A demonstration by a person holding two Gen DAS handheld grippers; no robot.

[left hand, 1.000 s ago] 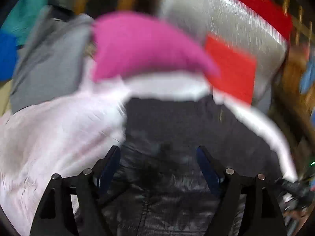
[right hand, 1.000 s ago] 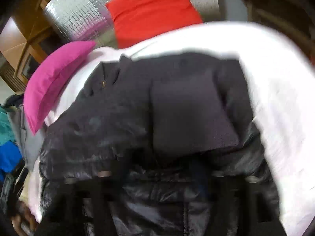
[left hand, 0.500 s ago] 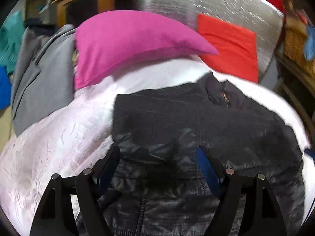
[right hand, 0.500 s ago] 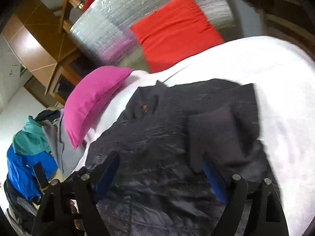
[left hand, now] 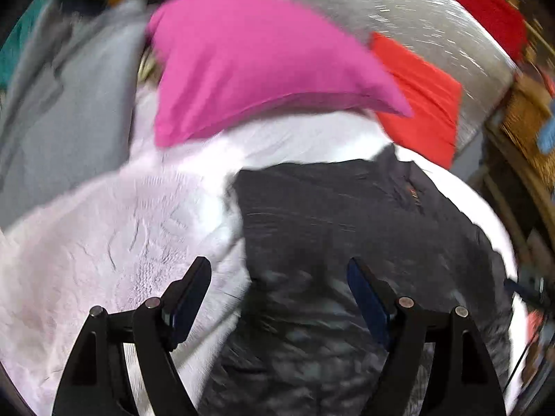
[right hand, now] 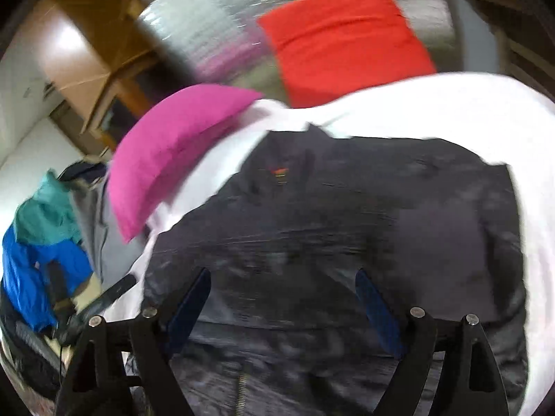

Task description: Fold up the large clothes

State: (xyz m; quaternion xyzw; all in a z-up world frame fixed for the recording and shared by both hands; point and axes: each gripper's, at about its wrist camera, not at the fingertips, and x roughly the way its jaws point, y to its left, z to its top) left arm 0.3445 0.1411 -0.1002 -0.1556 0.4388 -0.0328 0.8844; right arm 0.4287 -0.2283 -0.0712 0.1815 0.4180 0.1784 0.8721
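While the black jacket (right hand: 347, 228) lies flat on the white bedspread (left hand: 104, 242), its collar toward the red cushion (right hand: 343, 31), both tongs hang above it with nothing between their pads. Jaws of the left gripper (left hand: 279, 298) stand spread over the jacket's edge nearest the pink pillow (left hand: 249, 69). Those of the right gripper (right hand: 282, 306) stand spread over the jacket's middle.
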